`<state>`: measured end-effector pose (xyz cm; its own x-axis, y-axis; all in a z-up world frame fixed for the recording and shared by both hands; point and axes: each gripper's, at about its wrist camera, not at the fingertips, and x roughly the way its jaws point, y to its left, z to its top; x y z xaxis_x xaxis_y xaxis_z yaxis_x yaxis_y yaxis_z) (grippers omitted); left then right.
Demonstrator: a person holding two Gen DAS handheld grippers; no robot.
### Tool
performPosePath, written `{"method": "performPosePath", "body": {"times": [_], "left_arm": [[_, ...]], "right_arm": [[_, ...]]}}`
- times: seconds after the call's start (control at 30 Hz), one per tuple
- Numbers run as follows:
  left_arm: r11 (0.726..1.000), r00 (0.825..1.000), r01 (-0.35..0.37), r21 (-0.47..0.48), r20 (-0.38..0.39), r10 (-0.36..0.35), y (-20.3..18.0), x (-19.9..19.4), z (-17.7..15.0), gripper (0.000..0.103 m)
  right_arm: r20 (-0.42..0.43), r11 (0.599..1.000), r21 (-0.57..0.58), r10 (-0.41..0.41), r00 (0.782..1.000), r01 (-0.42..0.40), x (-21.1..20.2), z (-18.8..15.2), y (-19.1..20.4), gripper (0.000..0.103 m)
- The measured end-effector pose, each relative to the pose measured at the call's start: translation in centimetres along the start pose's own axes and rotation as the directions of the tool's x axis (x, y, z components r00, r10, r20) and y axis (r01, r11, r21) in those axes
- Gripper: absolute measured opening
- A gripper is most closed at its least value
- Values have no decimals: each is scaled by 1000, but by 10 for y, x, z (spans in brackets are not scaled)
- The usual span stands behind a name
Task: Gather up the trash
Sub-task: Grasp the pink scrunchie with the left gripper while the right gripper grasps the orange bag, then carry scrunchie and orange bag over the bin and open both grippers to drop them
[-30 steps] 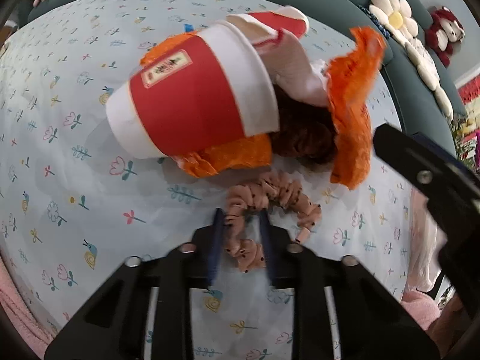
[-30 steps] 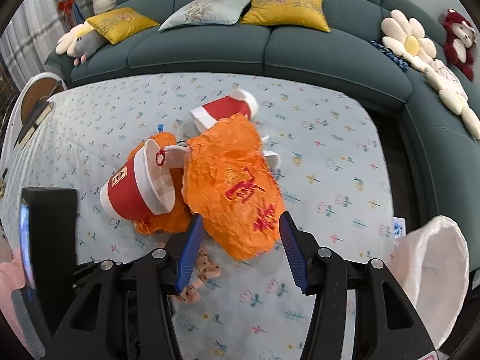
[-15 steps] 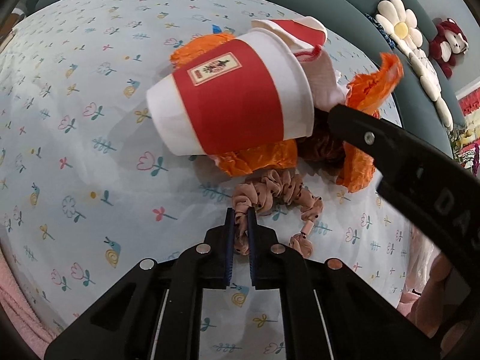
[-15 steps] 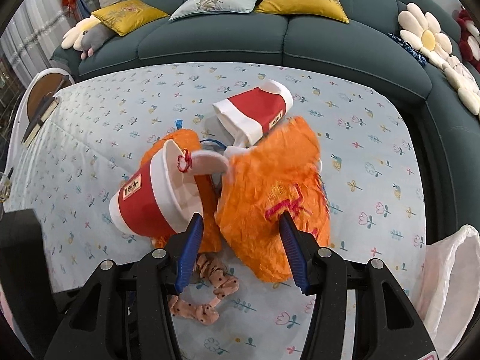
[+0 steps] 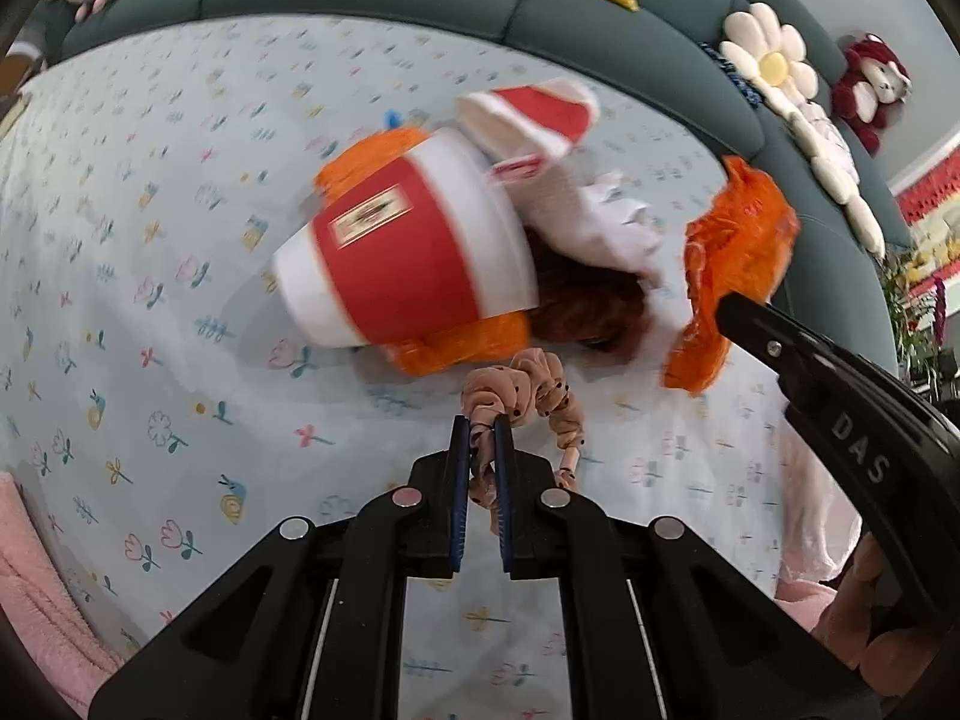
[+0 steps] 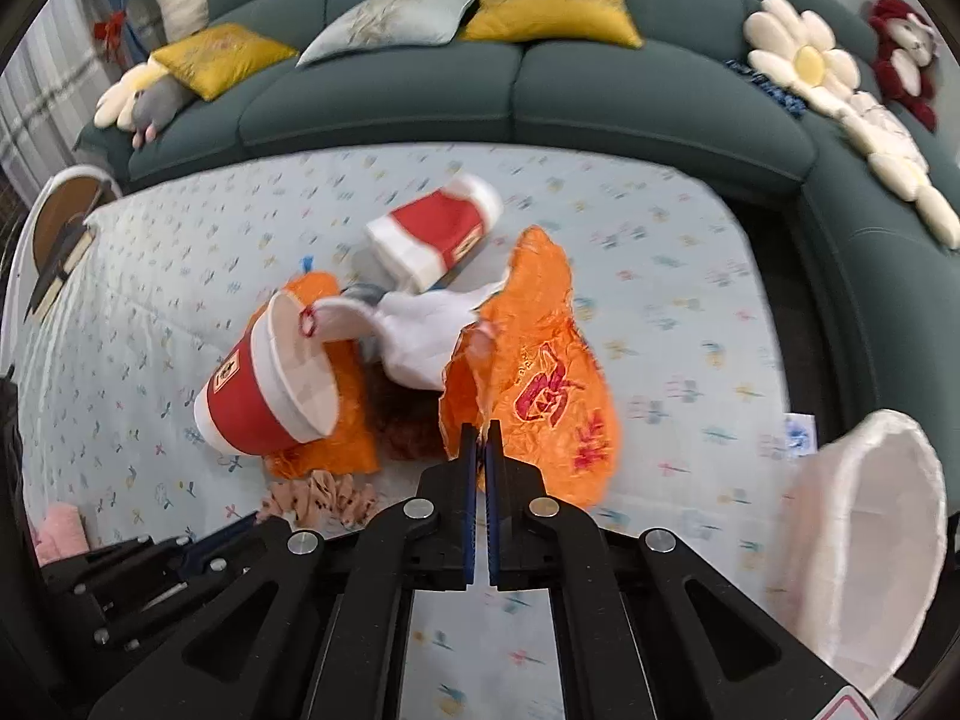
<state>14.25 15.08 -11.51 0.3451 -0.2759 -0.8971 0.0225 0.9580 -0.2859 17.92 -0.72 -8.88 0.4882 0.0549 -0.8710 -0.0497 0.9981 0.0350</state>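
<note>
My left gripper (image 5: pixel 480 429) is shut on a pink dotted scrunchie (image 5: pixel 528 390) and holds it just above the flowered sheet (image 5: pixel 150 300). My right gripper (image 6: pixel 480 435) is shut on the edge of an orange plastic bag (image 6: pixel 552 384) and lifts it. A red and white paper cup (image 5: pixel 408 264) lies on its side over more orange plastic; it also shows in the right wrist view (image 6: pixel 264 384). A second red cup (image 6: pixel 438 234) and crumpled white tissue (image 6: pixel 420 330) lie behind.
A dark teal sofa (image 6: pixel 540 102) with yellow cushions (image 6: pixel 546 0) curves around the back and right. A white open bag (image 6: pixel 864 534) stands at the right. A pink towel (image 5: pixel 30 588) lies at the left edge.
My left gripper closed on the scrunchie and lifted it. My right gripper closed on the orange bag's edge and raised it, uncovering the white tissue and a dark patch under it.
</note>
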Motion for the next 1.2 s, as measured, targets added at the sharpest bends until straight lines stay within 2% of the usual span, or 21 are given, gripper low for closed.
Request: {"method": "performPosePath", "body": {"times": [0.27,0.53,0.87,1.2], "left_arm": [[995,997,39,90,60,-45,-58,-30,4,8],[976,991,96,196,68,-111,-128,-45,1,8],[933,982,157,323,51,-183,-215,-46,-19,8],[889,977,189,416,14,-215,-280,-35,-34,8]], "right_arm": [[84,997,60,-43,996,38,-53,-8,-48,2],[154,985,144,-115,981,93,-101,-29,-106,2],[162,949,280,-193,968,143,-132,-68,-183,2],[151,919,354,-239,959,174,-145,-96,-232,2]]}}
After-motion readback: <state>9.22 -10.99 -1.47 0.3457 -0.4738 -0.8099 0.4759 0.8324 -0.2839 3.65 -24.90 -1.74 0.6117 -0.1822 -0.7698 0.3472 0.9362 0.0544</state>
